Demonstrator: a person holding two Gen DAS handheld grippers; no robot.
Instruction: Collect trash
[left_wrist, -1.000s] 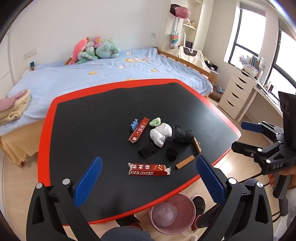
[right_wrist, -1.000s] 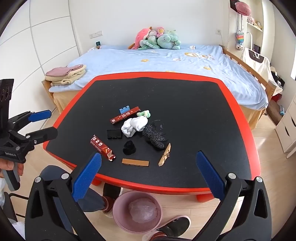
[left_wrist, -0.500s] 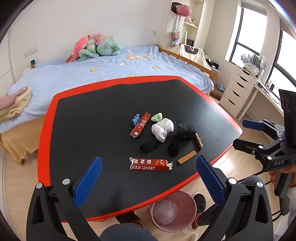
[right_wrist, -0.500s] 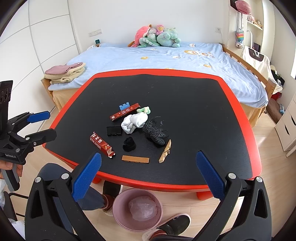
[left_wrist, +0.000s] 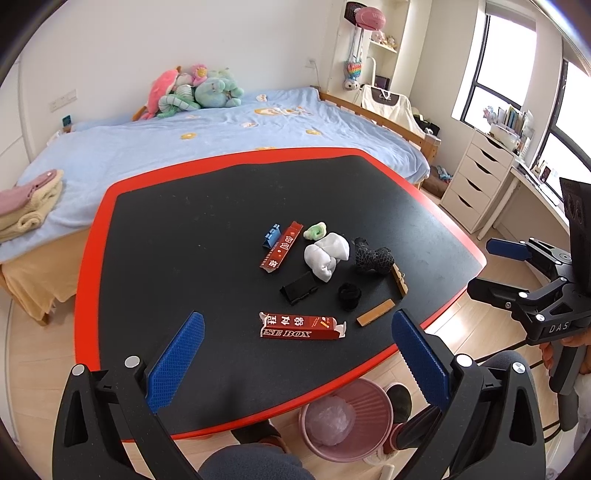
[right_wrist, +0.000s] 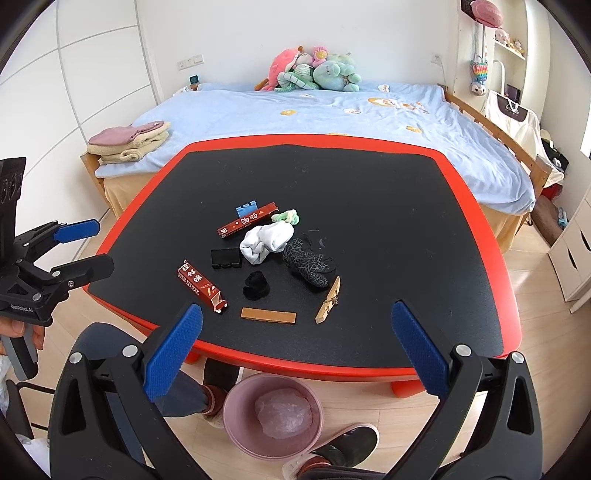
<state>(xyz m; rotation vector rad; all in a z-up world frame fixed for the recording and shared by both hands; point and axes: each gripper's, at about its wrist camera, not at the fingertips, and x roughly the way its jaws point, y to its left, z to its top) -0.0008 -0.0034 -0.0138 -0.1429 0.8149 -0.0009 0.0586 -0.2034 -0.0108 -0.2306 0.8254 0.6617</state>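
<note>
Black table (left_wrist: 192, 236) with red rim, set beside a bed (left_wrist: 229, 136) under a pale blue cover; plush toys (left_wrist: 192, 92) at the headboard, folded towels (right_wrist: 129, 142) at the bed's corner, white drawer unit (left_wrist: 476, 177) below the window. Scattered near the table's centre: two red cartons (left_wrist: 299, 326) (left_wrist: 281, 247), blue clip (left_wrist: 271, 235), white sock (left_wrist: 327, 254), patterned dark sock (left_wrist: 373, 256), black wad (left_wrist: 349, 295), black holder (left_wrist: 298, 288), wooden clothespin (right_wrist: 328, 300), brown strip (right_wrist: 268, 315). Pink waste bin (right_wrist: 271, 413) on the floor under the near edge. Left gripper (left_wrist: 295, 363) and right gripper (right_wrist: 295, 352) both spread wide, holding nothing, above the near edge.
</note>
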